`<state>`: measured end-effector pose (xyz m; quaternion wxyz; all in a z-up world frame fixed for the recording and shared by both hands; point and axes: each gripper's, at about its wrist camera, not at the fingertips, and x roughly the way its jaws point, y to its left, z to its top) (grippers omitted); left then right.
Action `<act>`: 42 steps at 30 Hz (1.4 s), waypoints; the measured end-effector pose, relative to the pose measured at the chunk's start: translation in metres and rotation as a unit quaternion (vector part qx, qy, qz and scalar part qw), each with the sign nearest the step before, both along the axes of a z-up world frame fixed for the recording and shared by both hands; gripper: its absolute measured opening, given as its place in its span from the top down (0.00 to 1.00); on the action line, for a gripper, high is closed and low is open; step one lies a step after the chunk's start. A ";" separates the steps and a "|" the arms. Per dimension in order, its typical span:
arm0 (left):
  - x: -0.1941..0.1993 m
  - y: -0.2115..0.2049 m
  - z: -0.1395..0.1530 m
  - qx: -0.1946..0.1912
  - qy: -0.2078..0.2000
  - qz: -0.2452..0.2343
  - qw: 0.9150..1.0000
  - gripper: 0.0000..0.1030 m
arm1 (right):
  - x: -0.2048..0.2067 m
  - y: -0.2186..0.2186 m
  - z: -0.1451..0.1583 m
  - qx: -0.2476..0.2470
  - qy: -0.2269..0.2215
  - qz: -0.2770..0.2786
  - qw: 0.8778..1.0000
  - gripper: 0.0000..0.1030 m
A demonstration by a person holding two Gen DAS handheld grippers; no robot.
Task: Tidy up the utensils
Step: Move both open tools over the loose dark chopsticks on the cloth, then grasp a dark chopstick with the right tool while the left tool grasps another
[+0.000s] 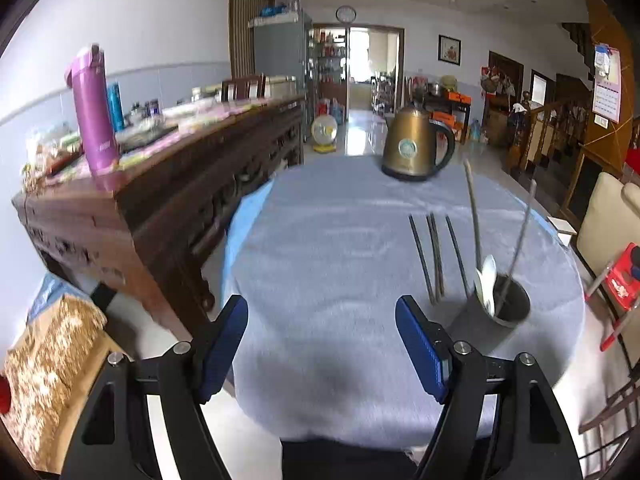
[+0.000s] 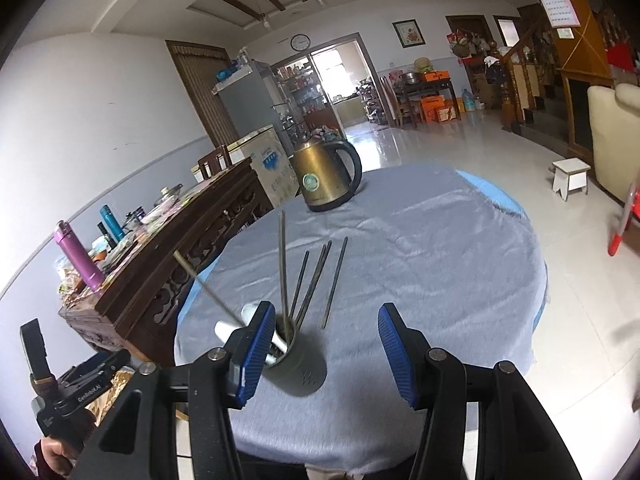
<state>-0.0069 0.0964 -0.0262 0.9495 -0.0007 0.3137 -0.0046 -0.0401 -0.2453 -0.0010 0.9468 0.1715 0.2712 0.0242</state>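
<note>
**Four chopsticks left on the table**

Both grippers, left gripper [image 1: 322, 350] and right gripper [image 2: 320, 354], hang open and empty. Nearest is the utensil holder [image 1: 508, 308], already holding a spoon [image 1: 487, 284]. Beyond it, loose chopsticks [image 1: 436, 258] lie on the cloth. Next, probably: pinch one and drop it in.

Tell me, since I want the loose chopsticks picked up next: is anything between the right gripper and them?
Nothing visible. The right gripper has open, empty jaws, and only bare tablecloth lies between it and the chopsticks. The utensil holder stands just left of that path.
</note>
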 end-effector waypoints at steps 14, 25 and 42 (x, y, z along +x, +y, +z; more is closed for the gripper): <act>0.123 0.018 -0.024 -0.025 0.059 -0.009 0.998 0.25 | 0.124 -0.034 -0.007 0.018 0.070 -0.001 0.997 0.45; 0.244 -0.039 -0.071 -0.038 0.146 -0.077 0.986 0.25 | 0.268 -0.051 -0.079 0.061 0.180 0.041 0.981 0.45; 0.382 -0.094 -0.112 -0.069 0.278 -0.084 0.954 0.25 | 0.451 0.001 -0.165 0.029 0.332 0.080 0.939 0.63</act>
